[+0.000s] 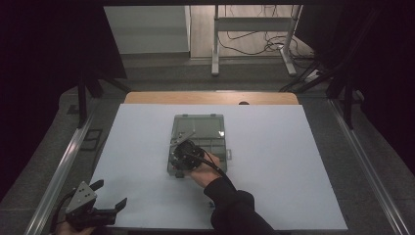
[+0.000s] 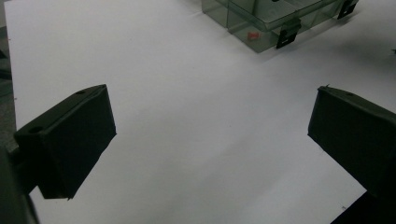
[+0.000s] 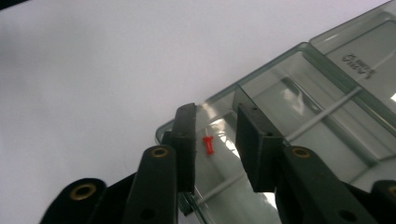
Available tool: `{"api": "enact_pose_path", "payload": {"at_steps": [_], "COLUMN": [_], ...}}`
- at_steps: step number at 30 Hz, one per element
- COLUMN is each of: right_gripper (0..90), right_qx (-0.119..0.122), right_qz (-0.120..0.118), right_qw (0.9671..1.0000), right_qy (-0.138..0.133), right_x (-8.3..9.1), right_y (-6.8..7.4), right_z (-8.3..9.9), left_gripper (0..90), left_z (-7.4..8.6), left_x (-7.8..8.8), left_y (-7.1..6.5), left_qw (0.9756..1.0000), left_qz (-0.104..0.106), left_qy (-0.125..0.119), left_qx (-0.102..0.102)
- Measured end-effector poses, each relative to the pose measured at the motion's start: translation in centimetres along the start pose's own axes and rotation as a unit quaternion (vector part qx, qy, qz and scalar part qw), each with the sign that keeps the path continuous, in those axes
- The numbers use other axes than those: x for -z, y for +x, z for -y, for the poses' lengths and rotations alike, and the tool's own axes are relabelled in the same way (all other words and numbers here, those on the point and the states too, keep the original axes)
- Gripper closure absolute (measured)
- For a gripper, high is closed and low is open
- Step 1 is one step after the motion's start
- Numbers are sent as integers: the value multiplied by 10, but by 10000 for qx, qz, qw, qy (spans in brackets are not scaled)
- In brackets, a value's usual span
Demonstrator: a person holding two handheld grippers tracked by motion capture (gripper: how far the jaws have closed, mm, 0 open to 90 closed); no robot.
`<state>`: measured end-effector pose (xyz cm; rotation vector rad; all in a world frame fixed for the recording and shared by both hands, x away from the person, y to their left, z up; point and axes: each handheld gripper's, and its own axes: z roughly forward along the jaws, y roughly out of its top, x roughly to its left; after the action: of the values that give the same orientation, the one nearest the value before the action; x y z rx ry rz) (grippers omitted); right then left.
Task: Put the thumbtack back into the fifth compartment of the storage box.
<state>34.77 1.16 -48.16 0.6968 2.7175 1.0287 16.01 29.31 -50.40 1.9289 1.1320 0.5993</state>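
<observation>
A clear plastic compartment box [image 1: 211, 128] lies in the middle of the white sheet [image 1: 279, 166]. My right gripper [image 1: 182, 159], held by a hand in a dark sleeve, hangs over the box's near left corner. In the right gripper view its jaws [image 3: 215, 112] stand a little apart over a corner compartment of the box [image 3: 327, 116]. A small red piece [image 3: 208, 145] lies in that compartment between the pads, touching neither. My left gripper [image 1: 111, 193] rests at the sheet's near left corner, open [image 2: 210, 112] with nothing between its jaws. From there the box [image 2: 261, 18] and the red piece [image 2: 253, 35] show farther off.
The sheet covers a wooden table [image 1: 210, 98] with metal rails along the left [image 1: 63, 166] and right [image 1: 372, 166] sides. Beyond the table stand a desk frame [image 1: 254, 39] and loose cables on the floor [image 1: 274, 46]. Bare sheet surrounds the box.
</observation>
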Motion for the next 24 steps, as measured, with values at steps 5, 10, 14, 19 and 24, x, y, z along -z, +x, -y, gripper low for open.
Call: {"api": "enact_pose_path", "payload": {"at_steps": [5,10,14,19,24], "right_gripper": [587,497,424,357,263], "right_qx": [5,67,61,133,112], "right_qz": [60,53,-4,-4,-69], "right_qw": [10000,10000,10000,9999,9999], "right_qy": [-45,-19,-26,-15,-69], "right_x": [6,12,19,28,36], "right_y": [1,2,5,8,10], "right_z": [6,9,10,15,23], "left_gripper": [12,12,12,12,12], "left_z": [0,0,0,0,0], "left_x": [0,0,0,0,0], "left_y": [0,0,0,0,0], "left_qw": [10000,10000,10000,10000,10000], "left_qz": [-2,-4,-2,-2,-2], "left_qy": [0,5,4,10,10], "left_qx": [6,8,10,10,11]}}
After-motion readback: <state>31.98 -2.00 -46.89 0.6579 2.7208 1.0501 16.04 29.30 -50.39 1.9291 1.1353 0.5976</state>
